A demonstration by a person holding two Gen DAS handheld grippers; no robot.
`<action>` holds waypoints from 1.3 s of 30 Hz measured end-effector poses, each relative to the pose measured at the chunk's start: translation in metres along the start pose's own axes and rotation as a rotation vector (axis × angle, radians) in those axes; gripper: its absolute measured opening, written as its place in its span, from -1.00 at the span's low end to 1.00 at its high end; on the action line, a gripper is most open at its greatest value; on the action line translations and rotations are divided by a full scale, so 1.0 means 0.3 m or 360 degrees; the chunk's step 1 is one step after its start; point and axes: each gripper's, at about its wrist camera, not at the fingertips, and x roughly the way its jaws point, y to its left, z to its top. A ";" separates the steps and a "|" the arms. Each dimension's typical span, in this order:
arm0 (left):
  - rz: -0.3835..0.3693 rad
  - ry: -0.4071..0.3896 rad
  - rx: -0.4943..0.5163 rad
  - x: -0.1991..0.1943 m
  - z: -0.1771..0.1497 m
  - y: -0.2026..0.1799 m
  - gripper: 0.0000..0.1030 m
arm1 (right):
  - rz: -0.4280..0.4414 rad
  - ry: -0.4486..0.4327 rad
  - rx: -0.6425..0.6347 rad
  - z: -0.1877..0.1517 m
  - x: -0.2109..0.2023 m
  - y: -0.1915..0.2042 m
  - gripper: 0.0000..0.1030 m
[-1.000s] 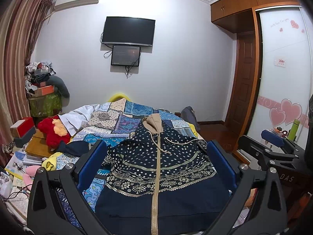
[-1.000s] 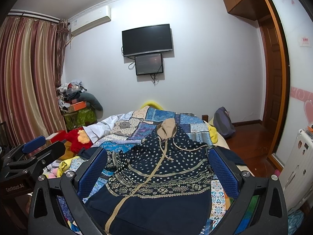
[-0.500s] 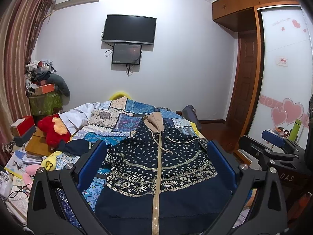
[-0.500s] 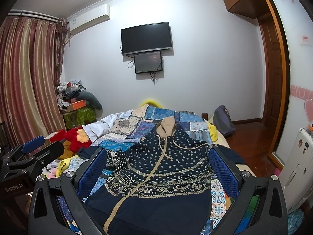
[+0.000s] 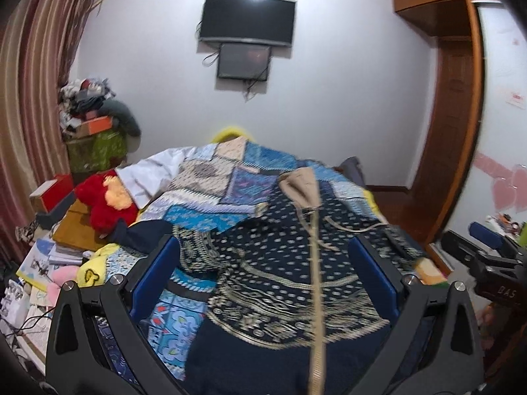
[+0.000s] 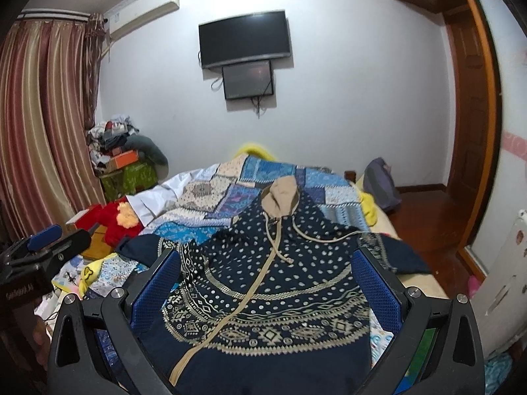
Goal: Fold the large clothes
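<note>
Your left gripper (image 5: 263,273) and right gripper (image 6: 265,279) both gape wide, empty, above the hoodie (image 6: 263,279). It looks soft and floppy; pinch its far left sleeve (image 6: 141,247).

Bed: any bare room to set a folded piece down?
Free: patchwork quilt beyond the hoodie's tan hood, toward the wall; some quilt left of the hoodie. Crowded: red plush, books and toys at the left edge.
</note>
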 end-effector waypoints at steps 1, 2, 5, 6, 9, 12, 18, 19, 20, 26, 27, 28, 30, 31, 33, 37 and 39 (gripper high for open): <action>0.0049 0.0018 -0.0013 0.037 0.004 0.026 1.00 | 0.0007 0.0021 -0.0004 0.009 0.040 -0.003 1.00; 0.0091 0.0038 -0.0027 0.081 0.008 0.058 1.00 | 0.0009 0.0041 -0.0009 0.014 0.079 -0.003 1.00; 0.0145 0.0141 -0.0075 0.209 0.009 0.145 1.00 | 0.0014 0.0103 -0.0040 0.030 0.198 -0.002 1.00; 0.0162 0.0168 -0.0098 0.246 0.006 0.171 1.00 | 0.0024 0.0126 -0.0047 0.036 0.241 -0.001 1.00; 0.0271 0.0252 -0.0175 0.375 -0.022 0.286 1.00 | 0.0078 0.0216 -0.0073 0.049 0.372 0.012 1.00; 0.0381 0.0376 -0.0185 0.497 -0.067 0.385 1.00 | 0.0128 0.0324 -0.0129 0.050 0.513 0.039 1.00; 0.0502 0.0570 -0.0206 0.647 -0.192 0.549 1.00 | 0.0211 0.0582 -0.0284 0.005 0.790 0.121 1.00; 0.0518 0.0621 -0.0213 0.678 -0.217 0.578 1.00 | 0.0224 0.0629 -0.0309 -0.007 0.835 0.137 1.00; 0.0516 0.0661 -0.0226 0.702 -0.234 0.596 1.00 | 0.0239 0.0663 -0.0325 -0.016 0.869 0.147 1.00; 0.0323 0.0779 -0.0506 0.846 -0.287 0.713 1.00 | 0.0333 0.0921 -0.0368 -0.105 1.108 0.216 1.00; 0.0308 0.0770 -0.0543 0.857 -0.283 0.722 1.00 | 0.0333 0.0963 -0.0360 -0.120 1.146 0.225 1.00; 0.0305 0.0767 -0.0573 0.870 -0.279 0.730 1.00 | 0.0350 0.1009 -0.0346 -0.139 1.189 0.235 1.00; 0.0291 0.0759 -0.0629 0.905 -0.273 0.750 1.00 | 0.0363 0.1074 -0.0324 -0.162 1.248 0.245 1.00; 0.0294 0.0754 -0.0643 0.928 -0.267 0.763 0.99 | 0.0367 0.1097 -0.0319 -0.172 1.274 0.253 1.00; 0.0322 0.0741 -0.0650 0.962 -0.253 0.779 0.88 | 0.0371 0.1120 -0.0343 -0.188 1.318 0.275 1.00; 0.0485 0.0717 -0.0615 1.033 -0.213 0.817 0.46 | 0.0371 0.1091 -0.0456 -0.192 1.356 0.320 1.00; 0.0565 0.0690 -0.0600 1.050 -0.193 0.837 0.13 | 0.0376 0.1069 -0.0494 -0.188 1.365 0.338 1.00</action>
